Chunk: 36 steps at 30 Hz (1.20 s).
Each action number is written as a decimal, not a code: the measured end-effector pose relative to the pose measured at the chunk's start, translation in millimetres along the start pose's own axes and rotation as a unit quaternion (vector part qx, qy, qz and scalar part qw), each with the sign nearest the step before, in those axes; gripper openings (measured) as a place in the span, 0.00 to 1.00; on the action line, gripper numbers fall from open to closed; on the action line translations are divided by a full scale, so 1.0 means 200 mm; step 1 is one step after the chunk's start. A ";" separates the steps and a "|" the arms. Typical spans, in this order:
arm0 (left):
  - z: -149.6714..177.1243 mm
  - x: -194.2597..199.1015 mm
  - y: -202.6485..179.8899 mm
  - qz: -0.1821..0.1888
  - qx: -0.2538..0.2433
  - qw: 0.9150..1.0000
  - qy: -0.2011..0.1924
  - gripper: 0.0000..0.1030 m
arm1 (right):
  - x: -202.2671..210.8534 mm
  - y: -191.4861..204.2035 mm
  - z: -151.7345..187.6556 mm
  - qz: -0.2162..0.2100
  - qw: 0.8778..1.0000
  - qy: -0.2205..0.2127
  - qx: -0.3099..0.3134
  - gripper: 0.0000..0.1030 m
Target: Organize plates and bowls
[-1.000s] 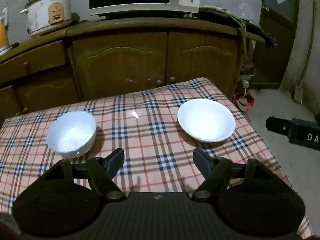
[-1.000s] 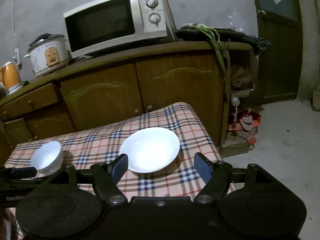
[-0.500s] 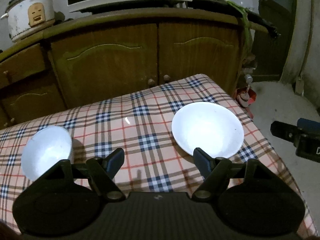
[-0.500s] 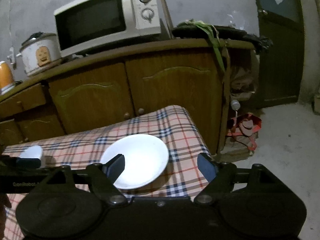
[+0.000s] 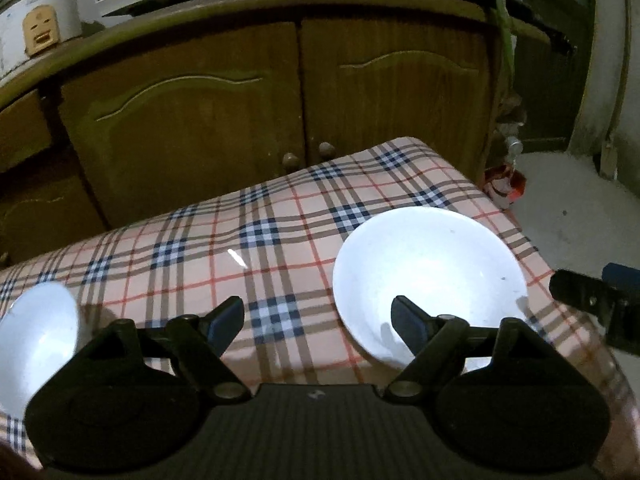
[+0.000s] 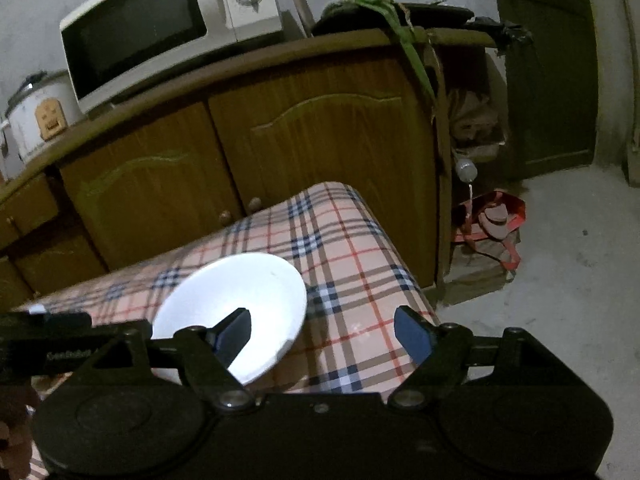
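White and shallow, the wide bowl (image 5: 430, 276) sits on the checked tablecloth (image 5: 256, 240) near the table's right edge, with nothing in it. A smaller, deeper white bowl (image 5: 38, 336) stands well apart at the far left of the cloth, also unfilled as far as its glare-washed inside shows. The left gripper (image 5: 318, 318) hovers over the cloth between them; its jaws have just been opening and stand released, nothing between them, its right finger in front of the wide bowl's near rim. The right gripper (image 6: 322, 330) is spread wide too, its jaws having just opened, gripping nothing, its left finger in front of the wide bowl. Behind the table stands a brown wooden cabinet (image 6: 320, 152) bearing a microwave (image 6: 168, 28) and a rice cooker (image 5: 38, 32).
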<state>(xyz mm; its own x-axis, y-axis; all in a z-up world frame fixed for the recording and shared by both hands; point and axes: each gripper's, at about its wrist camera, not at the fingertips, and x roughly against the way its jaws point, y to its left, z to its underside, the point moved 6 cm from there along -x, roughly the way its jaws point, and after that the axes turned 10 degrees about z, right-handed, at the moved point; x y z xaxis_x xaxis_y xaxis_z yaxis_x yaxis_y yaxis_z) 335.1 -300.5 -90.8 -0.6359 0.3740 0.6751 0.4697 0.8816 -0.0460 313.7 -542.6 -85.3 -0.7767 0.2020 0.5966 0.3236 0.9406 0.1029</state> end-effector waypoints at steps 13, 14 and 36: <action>-0.03 -0.23 0.05 -0.015 -0.003 1.000 0.000 0.84 | -0.23 0.07 0.08 -0.017 0.999 0.023 -0.022 0.90; -0.03 -0.24 0.06 -0.014 -0.004 1.000 -0.001 0.84 | -0.24 0.06 0.08 -0.019 0.999 0.021 -0.031 0.90; 0.01 -0.03 0.00 0.060 0.020 0.998 -0.016 0.21 | -0.11 0.22 0.09 -0.064 0.997 0.036 -0.007 0.26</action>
<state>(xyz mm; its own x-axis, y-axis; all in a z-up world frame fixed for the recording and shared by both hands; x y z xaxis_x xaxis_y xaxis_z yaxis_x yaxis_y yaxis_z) 339.0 -301.8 -96.0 -0.5959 0.4866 0.6388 0.5191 0.8404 -0.1559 336.1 -501.3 -108.0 -0.7719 0.0592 0.6329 0.2311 0.9537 0.1927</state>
